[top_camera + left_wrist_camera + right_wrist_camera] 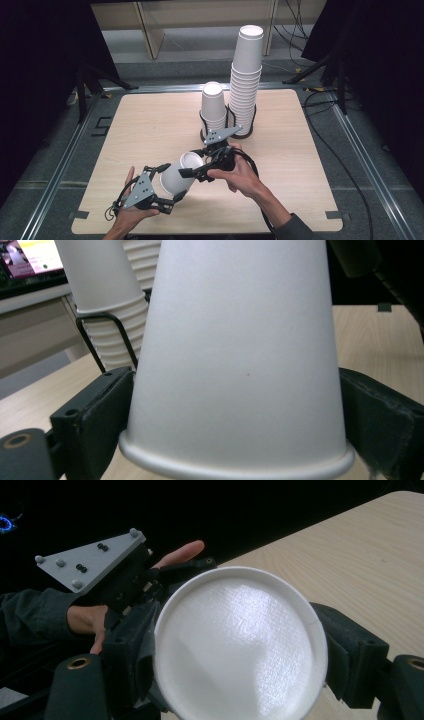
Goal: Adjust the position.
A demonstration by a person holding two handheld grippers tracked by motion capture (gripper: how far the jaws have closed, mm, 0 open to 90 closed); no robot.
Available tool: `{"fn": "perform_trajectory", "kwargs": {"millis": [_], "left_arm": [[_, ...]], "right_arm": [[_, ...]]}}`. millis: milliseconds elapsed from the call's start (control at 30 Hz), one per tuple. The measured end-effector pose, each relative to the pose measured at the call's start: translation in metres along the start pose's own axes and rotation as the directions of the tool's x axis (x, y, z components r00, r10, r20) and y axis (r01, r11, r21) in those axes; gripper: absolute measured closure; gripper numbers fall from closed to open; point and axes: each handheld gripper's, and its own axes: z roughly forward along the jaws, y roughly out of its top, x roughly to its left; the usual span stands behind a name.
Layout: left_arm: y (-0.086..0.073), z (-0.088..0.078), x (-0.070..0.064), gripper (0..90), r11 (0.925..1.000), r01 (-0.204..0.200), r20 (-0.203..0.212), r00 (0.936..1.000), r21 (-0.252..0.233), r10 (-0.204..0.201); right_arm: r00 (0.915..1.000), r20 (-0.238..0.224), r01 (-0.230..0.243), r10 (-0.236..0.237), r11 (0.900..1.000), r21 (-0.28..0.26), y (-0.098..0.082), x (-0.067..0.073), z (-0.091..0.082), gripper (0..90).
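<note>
A single white paper cup [177, 175] is held tilted above the near middle of the table [145, 125], between the two grippers. In the high view the left gripper [167, 197] is seen at the near left and the right gripper [192, 172] just to the right of the cup. In the left gripper view the cup's wall is flanked by both black fingers [95, 415], which stand against or just beside it; whether they press cannot be told. In the right gripper view the cup's round end is clasped between the right gripper's fingers [350, 650], with the left hand [95, 620] seen beyond it. Farther off on the table, a short stack of cups [213, 107] stands in a black wire holder [202, 132], and a tall stack of cups [246, 80] rises just to its right.
</note>
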Motion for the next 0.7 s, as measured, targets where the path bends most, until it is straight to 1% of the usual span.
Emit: {"fn": "perform_trajectory", "kwargs": {"millis": [67,100,133,167,200,233,267,300,333,367,400,467,500,533,567,600,633,667,700], "left_arm": [[0.000,0.000,0.001,7.0,0.9995,0.017,0.005,0.9998,-0.026,-0.017],[0.000,-0.002,0.003,8.2,0.9988,0.030,-0.008,0.9995,-0.038,-0.030],[0.000,-0.002,0.003,10.1,0.9988,0.030,-0.008,0.9995,-0.038,-0.030],[-0.001,-0.004,0.004,11.3,0.9993,0.024,-0.025,0.9994,-0.030,-0.025],[-0.002,-0.005,0.005,11.2,0.9992,0.026,-0.030,0.9992,-0.031,-0.027],[-0.002,-0.005,0.006,11.2,0.9986,0.040,-0.031,0.9987,-0.035,-0.041],[-0.002,-0.006,0.008,11.5,0.9986,0.044,-0.032,0.9985,-0.031,-0.045],[-0.003,-0.005,0.008,12.4,0.9982,0.051,-0.035,0.9980,-0.032,-0.052],[-0.003,-0.004,0.009,13.1,0.9977,0.061,-0.031,0.9976,-0.029,-0.061],[-0.003,-0.003,0.009,13.0,0.9968,0.073,-0.025,0.9969,-0.031,-0.074],[-0.004,-0.003,0.009,13.0,0.9966,0.080,-0.014,0.9967,-0.020,-0.080],[-0.004,-0.002,0.007,12.1,0.9946,0.103,-0.003,0.9947,-0.017,-0.103],[-0.004,-0.001,0.007,11.1,0.9934,0.112,0.002,0.9937,-0.025,-0.112],[-0.003,-0.002,0.007,9.7,0.9934,0.114,-0.001,0.9935,-0.014,-0.114],[-0.003,-0.002,0.007,9.7,0.9924,0.122,-0.001,0.9926,-0.016,-0.122],[-0.003,0.000,0.007,8.1,0.9906,0.130,0.006,0.9915,-0.041,-0.130],[-0.003,-0.001,0.008,6.0,0.9912,0.129,0.000,0.9916,-0.029,-0.129],[-0.002,-0.001,0.007,2.6,0.9904,0.137,-0.008,0.9905,-0.014,-0.138],[-0.003,-0.001,0.007,2.6,0.9902,0.140,-0.014,0.9901,-0.007,-0.140]], "right_arm": [[1.0000,0.003,0.009,-0.008,1.000,-0.006,0.000,-0.001,-0.002,26.1],[0.9999,0.017,0.002,-0.002,1.000,0.000,0.000,-0.002,-0.003,26.2],[0.9986,0.049,0.018,-0.018,1.000,0.004,0.000,-0.004,-0.005,26.2],[0.9982,0.059,0.012,-0.012,1.000,-0.001,-0.001,-0.007,-0.008,26.2],[0.9983,0.058,-0.004,0.005,1.000,-0.015,-0.001,-0.010,-0.010,26.2],[0.9983,0.058,-0.004,0.005,1.000,-0.015,-0.001,-0.010,-0.010,26.2],[0.9979,0.051,-0.039,0.039,0.999,-0.020,-0.002,-0.012,-0.013,26.2],[0.9970,0.070,-0.033,0.034,0.999,-0.023,-0.001,-0.014,-0.016,26.2],[0.9959,0.069,-0.056,0.058,0.998,-0.028,-0.001,-0.014,-0.018,26.2],[0.9965,0.066,-0.049,0.051,0.998,-0.033,-0.001,-0.014,-0.018,26.2],[0.9965,0.066,-0.049,0.051,0.998,-0.033,-0.001,-0.014,-0.018,26.2],[0.9983,0.040,-0.039,0.041,0.998,-0.054,-0.001,-0.015,-0.017,26.2],[0.9980,0.035,-0.052,0.053,0.997,-0.053,-0.001,-0.014,-0.017,26.2],[0.9976,0.028,-0.062,0.064,0.997,-0.055,-0.001,-0.014,-0.017,26.3],[0.9976,0.028,-0.062,0.064,0.997,-0.055,-0.001,-0.014,-0.017,26.3],[0.9978,0.021,-0.061,0.062,0.996,-0.060,0.000,-0.014,-0.017,26.3],[0.9983,0.006,-0.058,0.058,0.995,-0.079,0.000,-0.014,-0.016,26.2],[0.9973,-0.005,-0.074,0.074,0.995,-0.074,0.001,-0.013,-0.016,26.3],[0.9973,-0.005,-0.074,0.074,0.995,-0.074,0.001,-0.013,-0.016,26.3]]}}
